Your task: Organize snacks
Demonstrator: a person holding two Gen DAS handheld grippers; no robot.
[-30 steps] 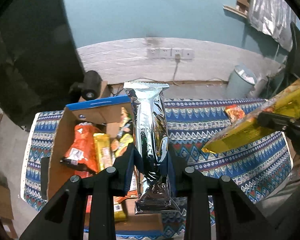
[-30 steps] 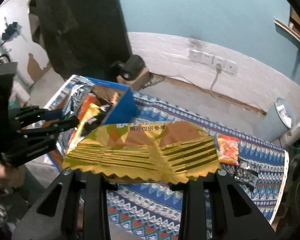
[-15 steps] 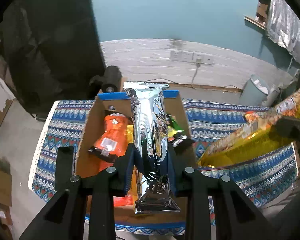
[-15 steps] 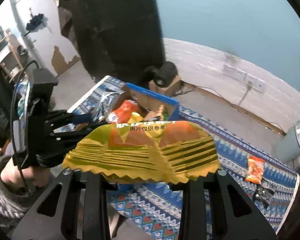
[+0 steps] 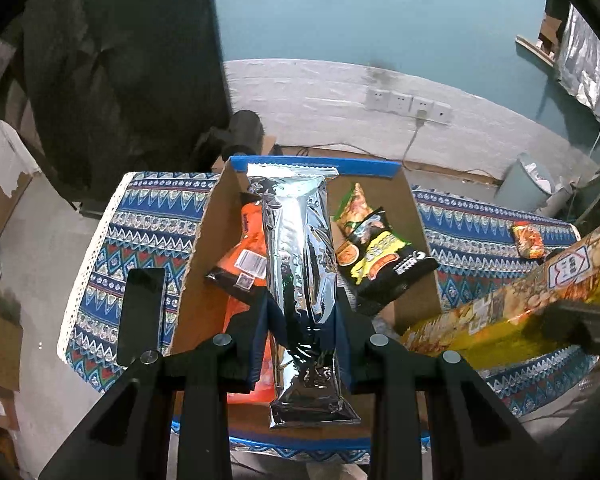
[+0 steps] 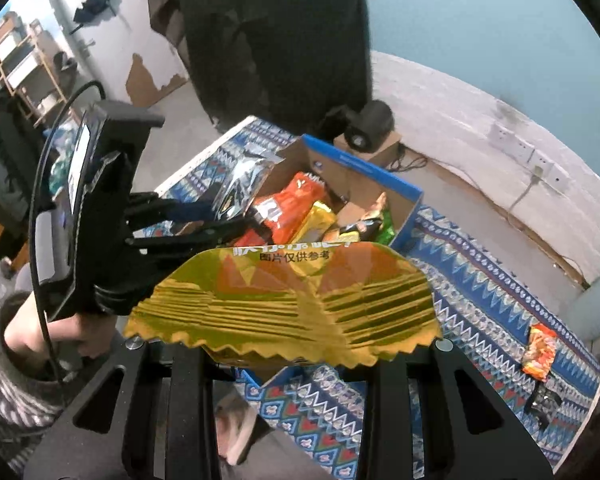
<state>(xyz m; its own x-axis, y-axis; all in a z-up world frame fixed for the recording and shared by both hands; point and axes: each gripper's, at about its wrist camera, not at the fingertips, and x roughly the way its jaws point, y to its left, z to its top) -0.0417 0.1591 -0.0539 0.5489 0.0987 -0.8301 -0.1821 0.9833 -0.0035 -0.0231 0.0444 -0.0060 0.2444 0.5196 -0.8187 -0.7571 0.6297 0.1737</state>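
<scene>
My left gripper [image 5: 302, 322] is shut on a long silver foil pack [image 5: 300, 264] and holds it above the open cardboard box [image 5: 196, 264] with blue rim. The box holds an orange bag [image 5: 246, 256], a black-and-yellow pack [image 5: 384, 260] and other snacks. My right gripper [image 6: 284, 354] is shut on a yellow-and-orange crinkled snack bag [image 6: 284, 300], held just right of the box; the bag also shows in the left wrist view [image 5: 500, 312]. In the right wrist view the left gripper [image 6: 204, 220] hovers over the box [image 6: 364, 168] with the silver pack [image 6: 244, 184].
The box sits on a table with a blue patterned cloth [image 5: 140, 216]. A black phone [image 5: 140, 316] lies left of the box. A small orange snack pack [image 6: 540, 352] and a black packet [image 6: 544, 404] lie at the cloth's far right. A grey bin [image 5: 526, 188] stands on the floor.
Both grippers have moved left with their packs. The silver pack now hangs over the middle of the box, and the yellow bag has come up beside the box's right side.
</scene>
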